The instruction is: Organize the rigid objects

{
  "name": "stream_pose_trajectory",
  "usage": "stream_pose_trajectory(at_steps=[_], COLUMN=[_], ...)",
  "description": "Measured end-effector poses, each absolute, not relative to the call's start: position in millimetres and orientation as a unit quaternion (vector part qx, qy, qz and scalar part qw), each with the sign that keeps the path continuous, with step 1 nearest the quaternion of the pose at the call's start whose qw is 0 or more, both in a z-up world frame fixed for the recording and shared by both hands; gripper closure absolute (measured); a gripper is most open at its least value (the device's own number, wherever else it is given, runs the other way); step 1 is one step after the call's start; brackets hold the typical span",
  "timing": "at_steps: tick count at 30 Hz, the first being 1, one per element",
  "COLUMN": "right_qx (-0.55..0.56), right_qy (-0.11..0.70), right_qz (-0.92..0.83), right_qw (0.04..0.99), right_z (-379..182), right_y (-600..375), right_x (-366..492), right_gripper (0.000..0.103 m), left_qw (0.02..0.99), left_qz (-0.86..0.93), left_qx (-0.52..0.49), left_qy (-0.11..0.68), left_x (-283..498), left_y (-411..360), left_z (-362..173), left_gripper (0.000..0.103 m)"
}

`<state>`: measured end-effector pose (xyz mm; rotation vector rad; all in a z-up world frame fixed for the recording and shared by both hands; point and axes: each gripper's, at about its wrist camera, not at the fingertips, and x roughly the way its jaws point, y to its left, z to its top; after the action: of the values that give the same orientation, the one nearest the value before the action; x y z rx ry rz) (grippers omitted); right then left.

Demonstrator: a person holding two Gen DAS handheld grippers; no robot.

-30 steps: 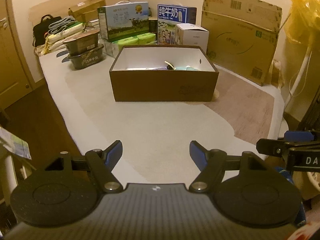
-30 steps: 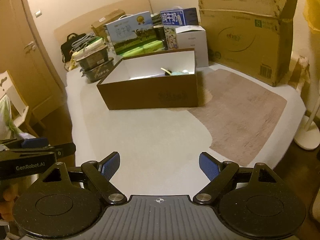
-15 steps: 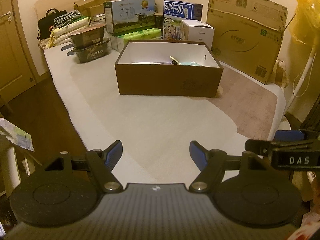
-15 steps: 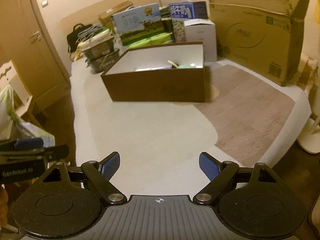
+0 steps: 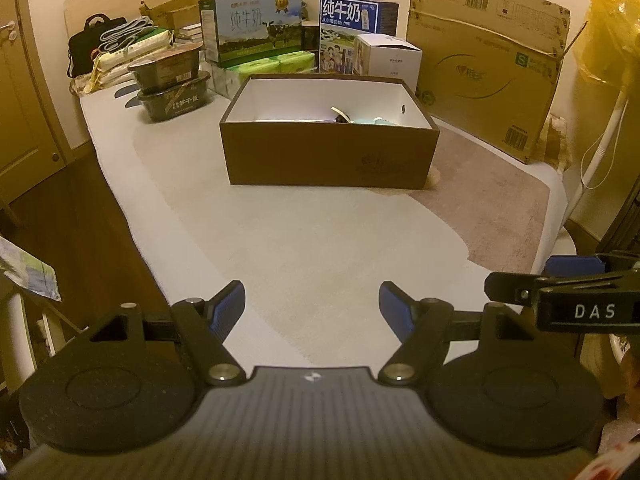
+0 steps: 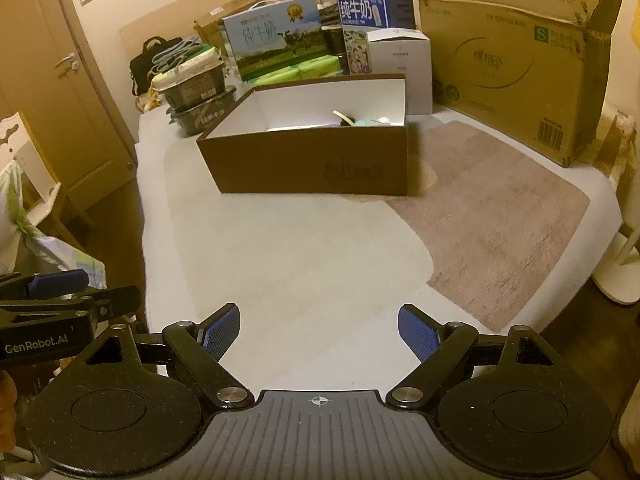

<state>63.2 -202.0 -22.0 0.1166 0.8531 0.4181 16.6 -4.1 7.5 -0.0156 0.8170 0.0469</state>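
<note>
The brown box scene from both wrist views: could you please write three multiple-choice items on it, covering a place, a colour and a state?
1. Where does the brown box stand?
A. on the pale mat, in front of the milk cartons
B. on the wooden floor
C. on top of the big cardboard carton

2. What colour are the pads of the claws?
A. red
B. blue
C. white

3. How is the left claw?
A. shut on a cup
B. open, holding nothing
C. shut on the box rim

Answers: 1 A, the box sits on the pale mat with the milk cartons behind it; 2 B, the pads show blue; 3 B, bare mat shows between its spread fingers.
</note>
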Motion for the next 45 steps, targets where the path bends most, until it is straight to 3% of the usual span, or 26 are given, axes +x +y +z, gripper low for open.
stream_pose_trajectory(at_steps=[45], right_qx=[0.057], right_qy=[0.410], right_qz=[0.198], right_qw=[0.888], right_z=[-21.0], right_y=[-201.7], right_x=[63.2], right_gripper=[0.017], left_qw=[0.919], left_qz=[0.017], left_qx=[-0.011], left_qy=[0.393], left_x=[17.3], left_y=[-2.6], left_z=[8.7], left_gripper=[0.031])
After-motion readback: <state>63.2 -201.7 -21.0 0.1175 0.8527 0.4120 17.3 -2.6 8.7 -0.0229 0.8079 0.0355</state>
